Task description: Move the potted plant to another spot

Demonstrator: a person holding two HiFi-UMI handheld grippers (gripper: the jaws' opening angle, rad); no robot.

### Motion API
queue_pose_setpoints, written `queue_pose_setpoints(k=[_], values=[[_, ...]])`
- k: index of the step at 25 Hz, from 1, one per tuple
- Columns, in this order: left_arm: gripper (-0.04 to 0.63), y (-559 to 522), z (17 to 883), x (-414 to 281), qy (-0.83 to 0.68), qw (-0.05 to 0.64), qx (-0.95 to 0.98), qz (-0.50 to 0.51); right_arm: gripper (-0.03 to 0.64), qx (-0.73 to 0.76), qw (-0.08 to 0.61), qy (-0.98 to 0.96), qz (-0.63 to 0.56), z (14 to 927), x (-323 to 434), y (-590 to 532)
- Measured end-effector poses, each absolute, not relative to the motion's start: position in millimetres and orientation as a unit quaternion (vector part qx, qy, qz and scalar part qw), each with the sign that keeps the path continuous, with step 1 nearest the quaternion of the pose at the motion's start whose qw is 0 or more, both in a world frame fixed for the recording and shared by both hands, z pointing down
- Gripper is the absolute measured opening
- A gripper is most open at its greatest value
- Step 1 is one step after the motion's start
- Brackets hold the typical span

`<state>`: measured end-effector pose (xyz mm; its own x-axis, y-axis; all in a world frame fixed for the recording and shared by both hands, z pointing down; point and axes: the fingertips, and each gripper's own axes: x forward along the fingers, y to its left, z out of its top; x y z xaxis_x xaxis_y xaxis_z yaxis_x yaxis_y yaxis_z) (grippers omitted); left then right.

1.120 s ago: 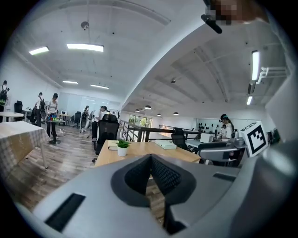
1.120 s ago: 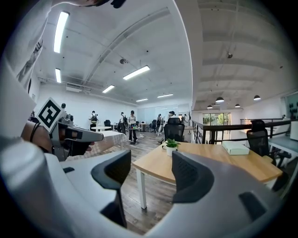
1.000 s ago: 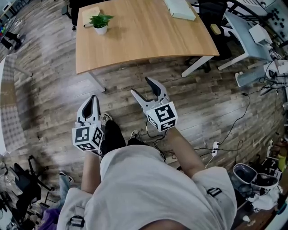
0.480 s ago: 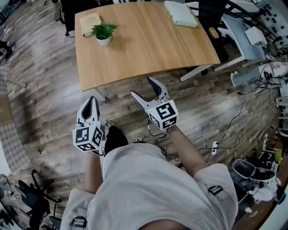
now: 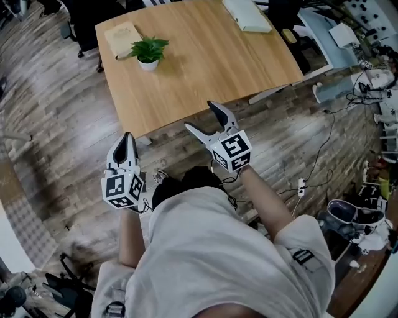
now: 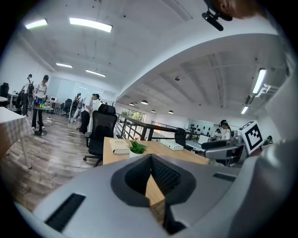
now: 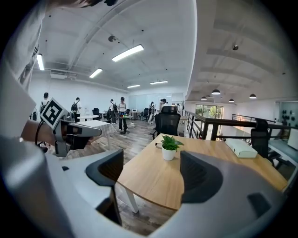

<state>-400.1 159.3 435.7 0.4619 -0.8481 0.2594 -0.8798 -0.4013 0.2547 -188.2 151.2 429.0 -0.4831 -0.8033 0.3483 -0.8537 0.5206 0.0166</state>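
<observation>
A plank wood floor (image 5: pixel 62 143) stretches under a pale wooden counter (image 5: pixel 205 68) with white legs. The person (image 5: pixel 211 261), in a light shirt, stands off the counter's near edge with both arms held forward. A black office chair (image 5: pixel 81 25) sits at the counter's far left corner.

The right gripper (image 5: pixel 200 116) reaches to the near edge, its tips just over the wood. Its jaws stand wide apart and have just been opening. Nothing is between them; the plant shows through the gap, but well beyond it. The left gripper (image 5: pixel 127 140) hangs over the floor just off the near left corner, its jaws closed tip to tip on nothing.

A flat white box (image 5: pixel 247 13) lies at the far edge, toward the right. A tan book (image 5: pixel 122 38) lies at the far left corner. Just beside it, toward the counter's middle, the potted plant (image 5: pixel 149 53) stands upright in its small white pot, well apart from both grippers.
</observation>
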Motion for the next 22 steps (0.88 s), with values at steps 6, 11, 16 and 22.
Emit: queue_pose_setpoints(k=[6,11,16,22], values=[[0.012,138.9,456.5,-406.8,-0.513,0.205,0.832,0.044,0.397,0.479,0.175,-0.855,0.093,444.9,-192.5,133.4],[0.012,116.9,467.8,-401.5,-0.511,0.212,0.831,0.059,0.417,0.475,0.175,-0.857,0.1,457.9,-190.3,100.1],[0.012,75.0,474.7,-394.2,-0.515,0.215,0.826,0.081,0.447,0.467,0.153,-0.864,0.112,467.2,-184.3,55.0],[0.012,27.7,485.3,-369.9,-0.517,0.22,0.82,0.103,0.456,0.456,0.144,-0.868,0.131,487.4,-165.4,12.9]])
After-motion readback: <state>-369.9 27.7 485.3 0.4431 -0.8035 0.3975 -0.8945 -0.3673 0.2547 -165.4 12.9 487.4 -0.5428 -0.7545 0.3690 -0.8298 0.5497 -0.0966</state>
